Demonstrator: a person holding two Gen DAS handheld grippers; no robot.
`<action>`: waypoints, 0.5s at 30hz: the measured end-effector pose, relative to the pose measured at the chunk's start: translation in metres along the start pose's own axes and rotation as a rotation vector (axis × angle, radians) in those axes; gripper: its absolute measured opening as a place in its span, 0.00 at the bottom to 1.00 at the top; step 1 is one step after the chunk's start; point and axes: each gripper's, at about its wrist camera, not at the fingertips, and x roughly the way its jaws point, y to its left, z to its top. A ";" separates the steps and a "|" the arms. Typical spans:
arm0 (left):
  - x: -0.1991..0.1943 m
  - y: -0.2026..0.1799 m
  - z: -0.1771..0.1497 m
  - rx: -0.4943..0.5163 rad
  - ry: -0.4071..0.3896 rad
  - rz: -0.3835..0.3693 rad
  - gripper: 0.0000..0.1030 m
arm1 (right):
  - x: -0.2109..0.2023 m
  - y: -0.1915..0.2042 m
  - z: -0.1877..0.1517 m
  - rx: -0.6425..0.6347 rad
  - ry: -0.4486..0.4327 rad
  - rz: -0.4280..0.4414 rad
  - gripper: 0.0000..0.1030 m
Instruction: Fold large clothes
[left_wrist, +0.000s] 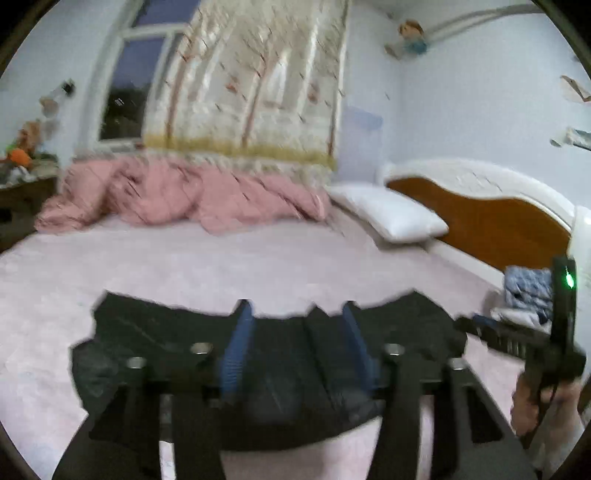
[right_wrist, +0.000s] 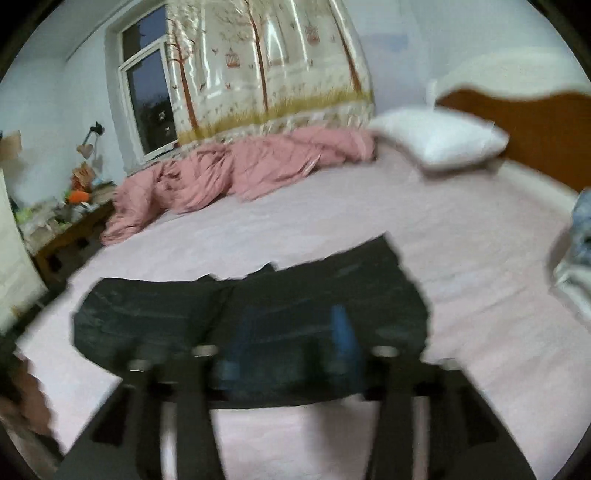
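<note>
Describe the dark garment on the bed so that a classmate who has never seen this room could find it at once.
Start at the wide bed with the pale pink sheet and wooden headboard. A crumpled pink quilt lies along its far side and a white pillow lies near the headboard. The flat black folded garment lies on the near part of the sheet, the only dark item on the bed.

Garment (left_wrist: 159, 332) on bed (left_wrist: 221, 258); quilt (left_wrist: 166, 195), pillow (left_wrist: 391, 214) behind.

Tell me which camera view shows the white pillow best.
The left wrist view: the white pillow lies whole and fairly sharp beside the headboard, next to the pink quilt. The right wrist view also shows the pillow, but smeared by motion blur, its edges soft.
</note>
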 end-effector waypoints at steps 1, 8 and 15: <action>-0.005 -0.003 0.002 0.018 -0.024 0.019 0.59 | -0.005 0.003 -0.001 -0.027 -0.028 -0.002 0.63; -0.024 -0.026 0.012 0.111 -0.137 0.064 1.00 | -0.033 0.012 -0.001 -0.037 -0.144 0.076 0.94; -0.024 -0.030 0.011 0.116 -0.158 0.143 1.00 | -0.034 0.012 -0.012 -0.105 -0.211 -0.110 1.00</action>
